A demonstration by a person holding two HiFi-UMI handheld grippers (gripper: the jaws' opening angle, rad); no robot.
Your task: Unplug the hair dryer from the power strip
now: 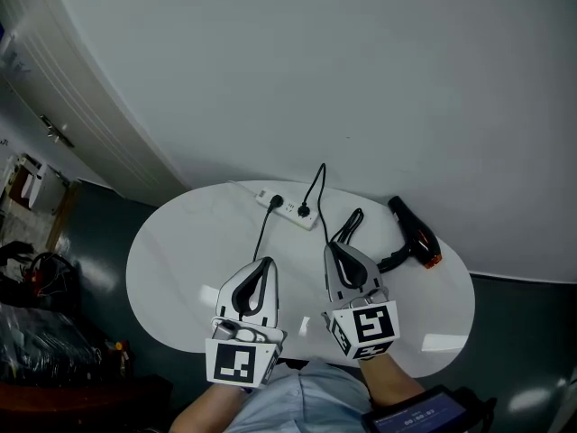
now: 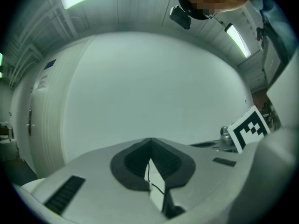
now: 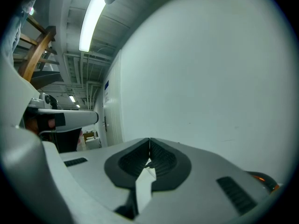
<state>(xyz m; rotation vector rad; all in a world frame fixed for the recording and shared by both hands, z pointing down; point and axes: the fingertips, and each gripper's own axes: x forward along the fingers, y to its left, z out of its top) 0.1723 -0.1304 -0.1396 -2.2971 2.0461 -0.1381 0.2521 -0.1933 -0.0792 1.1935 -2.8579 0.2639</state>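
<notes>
Nearest, short of the white bar-shaped power strip [image 1: 288, 208]: left gripper [image 1: 264, 263] and right gripper [image 1: 334, 247] side by side above the smooth white oval table [image 1: 171, 269], ribbed black pads pressed together on nothing. Right of the strip and well apart, lying flat, the matte black hair dryer [image 1: 415, 233], orange at one end. Seated in the strip itself, two black plugs [image 1: 276, 201], thin cords trailing away.

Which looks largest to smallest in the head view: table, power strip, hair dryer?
1. table
2. hair dryer
3. power strip, close to the dryer in length but slimmer.
</notes>
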